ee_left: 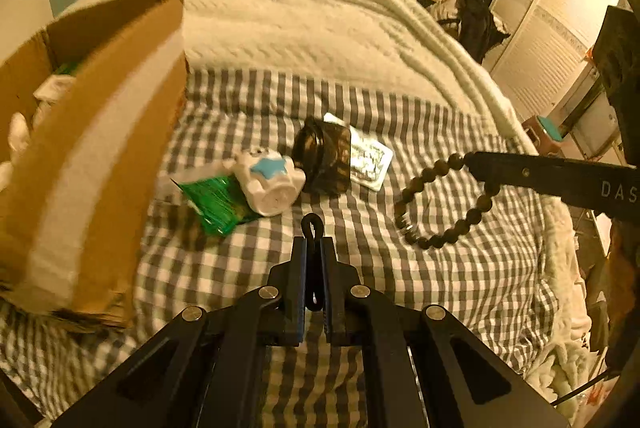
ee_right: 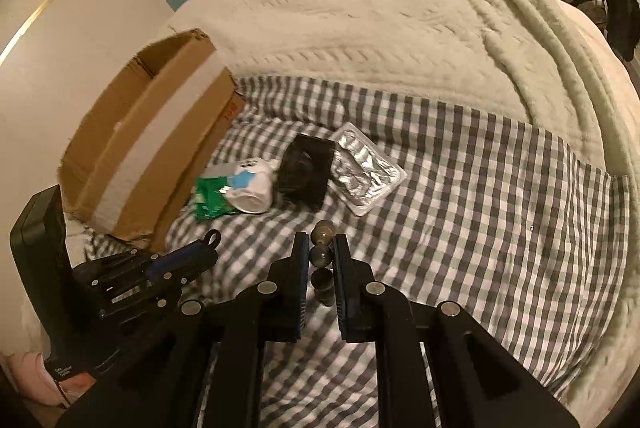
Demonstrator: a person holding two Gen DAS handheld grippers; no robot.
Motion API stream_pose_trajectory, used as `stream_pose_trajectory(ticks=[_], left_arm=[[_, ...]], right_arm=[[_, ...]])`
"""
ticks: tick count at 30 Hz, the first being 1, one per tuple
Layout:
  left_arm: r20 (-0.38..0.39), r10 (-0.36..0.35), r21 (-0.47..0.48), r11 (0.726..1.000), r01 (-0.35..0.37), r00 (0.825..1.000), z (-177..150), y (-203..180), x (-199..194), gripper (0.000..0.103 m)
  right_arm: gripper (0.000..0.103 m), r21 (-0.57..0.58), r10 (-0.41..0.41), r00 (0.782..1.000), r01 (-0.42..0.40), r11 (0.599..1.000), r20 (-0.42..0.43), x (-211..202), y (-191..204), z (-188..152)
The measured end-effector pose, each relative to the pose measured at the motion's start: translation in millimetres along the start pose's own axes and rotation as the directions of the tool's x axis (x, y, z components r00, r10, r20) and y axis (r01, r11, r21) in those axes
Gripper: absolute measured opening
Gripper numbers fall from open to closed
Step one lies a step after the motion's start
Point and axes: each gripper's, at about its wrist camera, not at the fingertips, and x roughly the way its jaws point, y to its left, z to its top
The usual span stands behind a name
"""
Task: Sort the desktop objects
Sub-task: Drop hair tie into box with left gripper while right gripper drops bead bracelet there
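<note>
My left gripper [ee_left: 314, 242] is shut on a thin black elastic loop [ee_left: 312, 224] that pokes out past its tips, lifted above the checked sheet. My right gripper [ee_right: 320, 240] is shut on a dark bead bracelet [ee_right: 321, 255]. In the left wrist view the bracelet [ee_left: 440, 206] hangs as a ring from the right gripper [ee_left: 471, 158]. The left gripper [ee_right: 209, 253] with its loop [ee_right: 214, 238] shows at the lower left of the right wrist view. On the sheet lie a white toy with a blue star [ee_left: 272, 180], a green packet [ee_left: 216, 204], a dark jar [ee_left: 324, 160] and a foil blister pack [ee_left: 370, 160].
An open cardboard box [ee_left: 100, 148] stands at the left on the bed, with some items inside; it also shows in the right wrist view as the box [ee_right: 152, 148]. A cream blanket [ee_right: 400, 28] covers the far half of the bed. Furniture and curtains stand beyond.
</note>
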Motion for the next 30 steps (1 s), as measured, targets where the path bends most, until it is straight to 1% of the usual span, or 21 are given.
stream_pose_trajectory(ticks=[3,7,12,15,18,21,24,25,30], left_arm=[[0.023,-0.021,-0.002,1.000,0.021,1.000,5,6,-19,0.006],[0.043,-0.035,0.026,0.999,0.034,0.998,14,12,-41,0.006],[0.121,-0.041,0.017,0.999,0.039,0.992,31,26,-75,0.006],[0.177,-0.040,0.003,0.999,0.040,0.983,44,37,-95,0.006],[0.215,-0.026,-0.016,0.999,0.030,0.976,55,53,-109,0.006],[0.233,0.005,-0.043,0.999,0.006,0.972,61,73,-117,0.006],[0.250,0.031,-0.086,0.996,-0.010,0.968,65,100,-125,0.006],[0.255,0.052,-0.104,0.994,-0.027,0.966,66,111,-126,0.006],[0.243,0.089,-0.161,0.986,-0.050,0.966,62,151,-123,0.006]], right_arm=[[0.011,-0.017,0.009,1.000,-0.008,1.000,0.019,-11,15,2],[0.011,-0.045,0.015,0.998,-0.012,0.999,0.055,-26,37,6],[0.011,-0.077,0.050,0.994,-0.042,0.996,0.098,-44,69,14],[0.011,-0.100,0.082,0.988,-0.069,0.993,0.132,-55,92,23],[0.011,-0.138,0.114,0.979,-0.091,0.986,0.166,-66,120,35],[0.011,-0.176,0.145,0.969,-0.110,0.978,0.200,-75,146,47],[0.011,-0.210,0.175,0.959,-0.128,0.969,0.222,-79,169,59],[0.011,-0.219,0.182,0.957,-0.132,0.967,0.226,-80,176,62],[0.011,-0.258,0.220,0.947,-0.157,0.953,0.235,-68,207,81]])
